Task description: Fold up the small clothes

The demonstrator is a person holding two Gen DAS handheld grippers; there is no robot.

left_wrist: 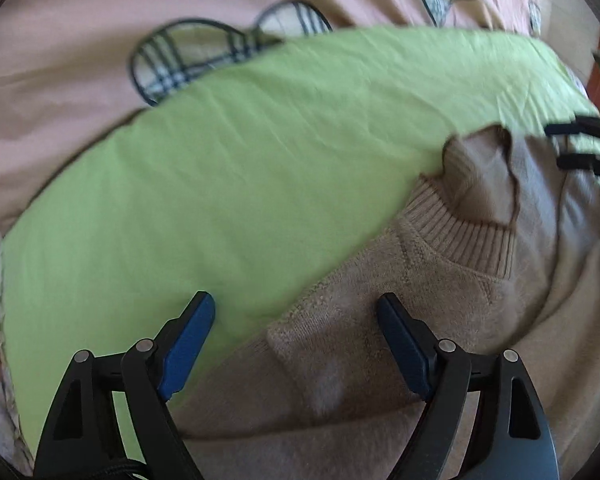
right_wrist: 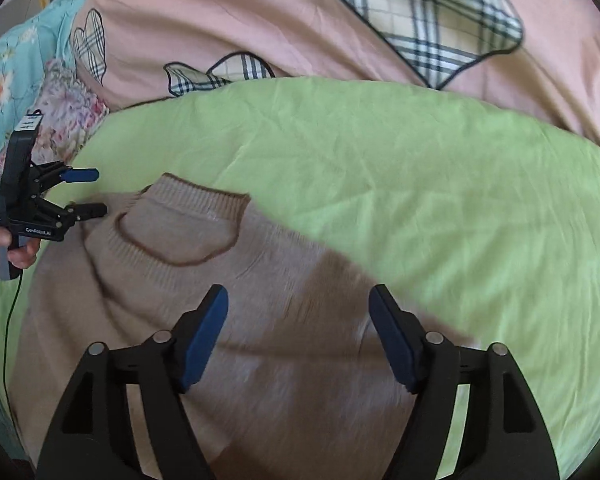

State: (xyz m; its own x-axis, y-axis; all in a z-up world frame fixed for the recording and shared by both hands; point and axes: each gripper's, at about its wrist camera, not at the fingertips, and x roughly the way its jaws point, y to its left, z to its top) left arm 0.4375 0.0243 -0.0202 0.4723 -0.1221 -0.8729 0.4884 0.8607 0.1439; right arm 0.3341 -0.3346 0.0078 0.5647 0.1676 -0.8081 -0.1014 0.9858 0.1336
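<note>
A small beige knit sweater [right_wrist: 228, 320] with a ribbed, brown-edged collar [right_wrist: 180, 232] lies on a light green cloth [right_wrist: 420, 184]. My right gripper [right_wrist: 298, 336] is open and empty, hovering over the sweater's right shoulder near its edge. My left gripper [left_wrist: 296, 344] is open and empty over the sweater's left shoulder edge, where the knit [left_wrist: 380, 340] meets the green cloth [left_wrist: 220, 160]. The left gripper also shows in the right wrist view [right_wrist: 96, 192], open beside the collar. The right gripper's fingertips [left_wrist: 572, 144] show at the right edge of the left wrist view.
The green cloth lies on a pink bedcover [right_wrist: 260, 12] with plaid heart patches [right_wrist: 432, 20]. A teal floral quilt [right_wrist: 12, 72] is bunched at the left. A black cable [right_wrist: 10, 320] trails from the left gripper.
</note>
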